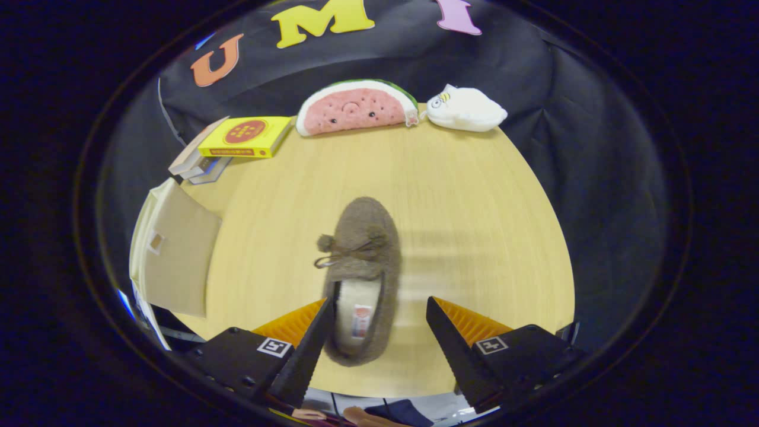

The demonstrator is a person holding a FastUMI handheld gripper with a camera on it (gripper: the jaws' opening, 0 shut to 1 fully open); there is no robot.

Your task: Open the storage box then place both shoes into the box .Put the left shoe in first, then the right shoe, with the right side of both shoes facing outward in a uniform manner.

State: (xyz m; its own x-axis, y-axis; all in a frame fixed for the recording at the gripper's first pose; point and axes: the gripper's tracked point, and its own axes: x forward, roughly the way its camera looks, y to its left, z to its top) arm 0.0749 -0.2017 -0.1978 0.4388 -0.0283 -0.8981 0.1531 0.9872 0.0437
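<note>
A brown fuzzy slipper shoe (362, 261) with a bow and pompoms lies on the round wooden table (462, 196), toe pointing away from me. Its heel end sits between my fingers, close against the left finger (311, 344), with a wide gap to the right finger. My gripper (379, 308) is open above the shoe and presses on nothing. The storage box (175, 255) stands at the table's left side, its beige lid or flap facing me; I cannot tell whether a shoe is inside.
At the far edge of the table lie a watermelon plush (354, 108) and a white plush (465, 109). A yellow box (246, 136) rests on stacked books at the far left. Part of a hand (308, 414) shows below the fingers.
</note>
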